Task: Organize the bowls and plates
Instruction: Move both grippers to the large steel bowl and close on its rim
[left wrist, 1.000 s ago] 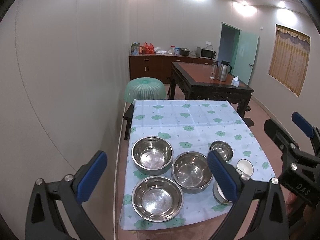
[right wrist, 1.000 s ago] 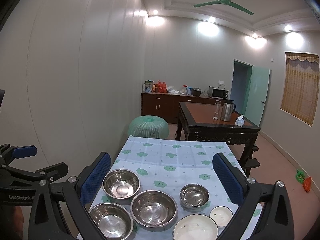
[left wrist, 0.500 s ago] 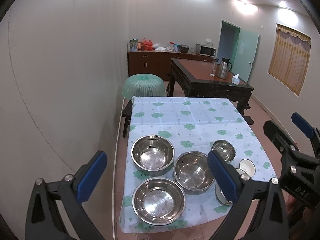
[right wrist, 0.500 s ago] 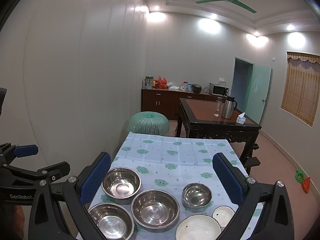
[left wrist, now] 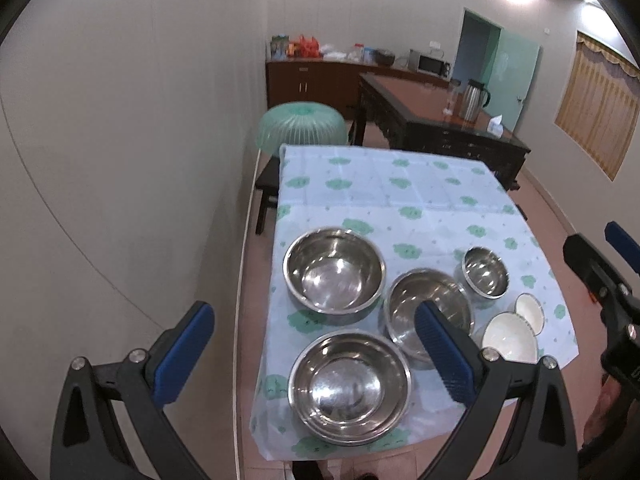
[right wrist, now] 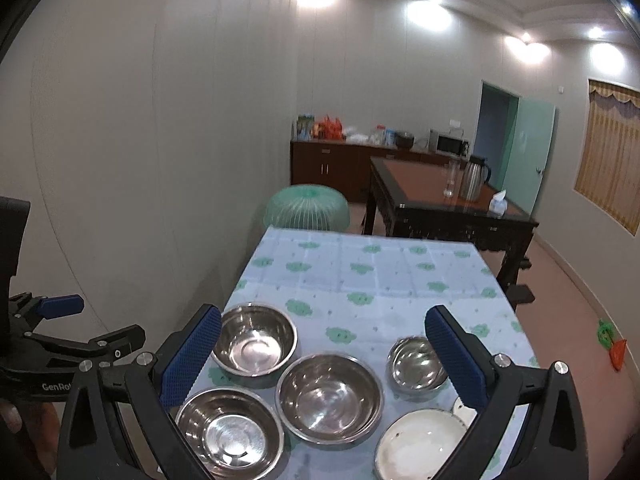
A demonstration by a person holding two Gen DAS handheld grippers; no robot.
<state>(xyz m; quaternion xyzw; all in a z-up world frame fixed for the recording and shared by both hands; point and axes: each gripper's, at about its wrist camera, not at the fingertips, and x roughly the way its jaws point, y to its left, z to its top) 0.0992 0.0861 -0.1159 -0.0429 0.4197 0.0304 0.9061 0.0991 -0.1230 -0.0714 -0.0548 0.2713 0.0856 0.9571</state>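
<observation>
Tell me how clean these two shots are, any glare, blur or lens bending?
Left wrist view: slight motion blur softens the steel bowls and tablecloth; fisheye bends the wall seams into arcs; dark vignette in the corners. Right wrist view: ceiling lights blow out white, glints sit in the bowls, and the same barrel distortion curves the room.

Your left gripper's blue-padded right finger (left wrist: 444, 356) covers part of the middle round steel bowl (left wrist: 428, 300) and the rim of the large white ceramic bowl (left wrist: 510, 340). In the right wrist view that white bowl is cut off by the bottom edge, and the small white dish (right wrist: 464, 408) hides behind your right gripper's right finger (right wrist: 456, 364).
</observation>
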